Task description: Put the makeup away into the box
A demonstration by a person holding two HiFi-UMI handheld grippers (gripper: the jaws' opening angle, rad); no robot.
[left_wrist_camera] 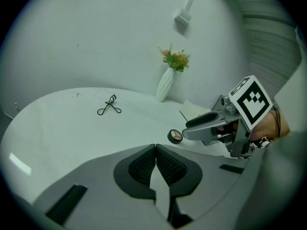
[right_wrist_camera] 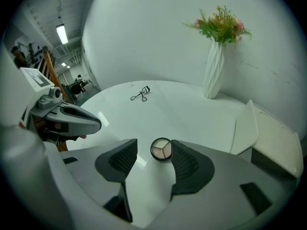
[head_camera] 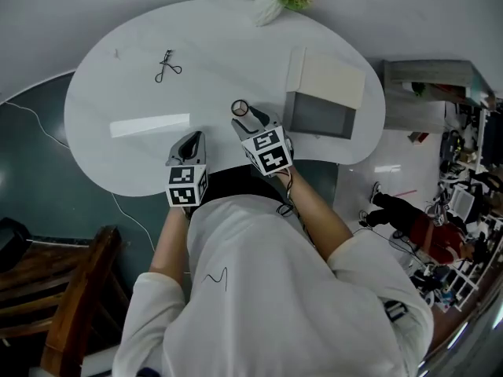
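Between the spread jaws of the right tool (right_wrist_camera: 154,153), out at their tips, sits a round eyeshadow compact (right_wrist_camera: 161,149) with three pale shades set in wedges. It lies close against the right-hand pad while the left-hand pad stands clear of it, so nothing is pinched. In the head view the compact rests on the white tabletop (head_camera: 118,77), just at the front of that tool. Near this tool's right side stands the grey box (head_camera: 318,115), open, with its pale lid (head_camera: 332,77) tipped back beyond it. The left tool (left_wrist_camera: 156,158) hangs just to the left of the right one, its ribbed pads pressed together and holding nothing. Ahead of both tools and off to the left, well apart from them, a black eyelash curler (head_camera: 167,67) lies on the tabletop. Far ahead of the right tool, a white ribbed vase (right_wrist_camera: 214,71) holds pink flowers and green sprigs. Each tool's cube (head_camera: 267,151) carries black-and-white square markers.
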